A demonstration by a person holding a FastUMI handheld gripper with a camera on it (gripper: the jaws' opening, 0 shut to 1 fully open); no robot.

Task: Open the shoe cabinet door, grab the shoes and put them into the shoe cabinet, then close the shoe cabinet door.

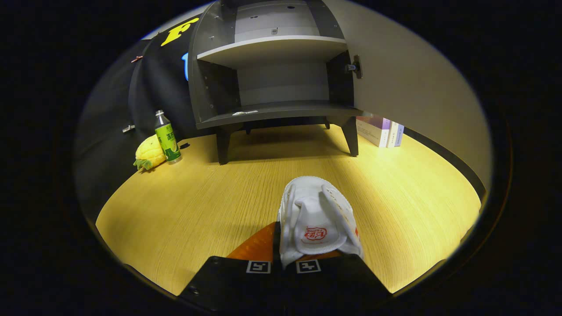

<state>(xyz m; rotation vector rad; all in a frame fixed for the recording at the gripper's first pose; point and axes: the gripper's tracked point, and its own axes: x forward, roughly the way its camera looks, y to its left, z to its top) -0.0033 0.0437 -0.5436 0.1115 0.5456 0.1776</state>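
We've got the gripper (283,259) clamped on the white shoe (317,219); cabinet (272,79) open at 12 o'clock. Risk: heel-only pinch, shoe could twist out or clip the lower shelf (272,115).

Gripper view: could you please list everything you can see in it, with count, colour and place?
Shoe: one, white with a red logo, between the fingers, toe pointing toward the cabinet.
Cabinet: one, dark grey, on legs beyond the shoe, two shelves inside.
Door: one, pale, swung open to the cabinet's right, with a handle.
Bottle: one, green label, upright left of the cabinet.
Pineapple toy: one, yellow, touching the bottle's left side.
Books: at least two, white and purple, upright by the cabinet's right leg.
Floor: wood-grain yellow.
Gripper: one, black, orange finger showing left of the shoe; apparently shut on the shoe.
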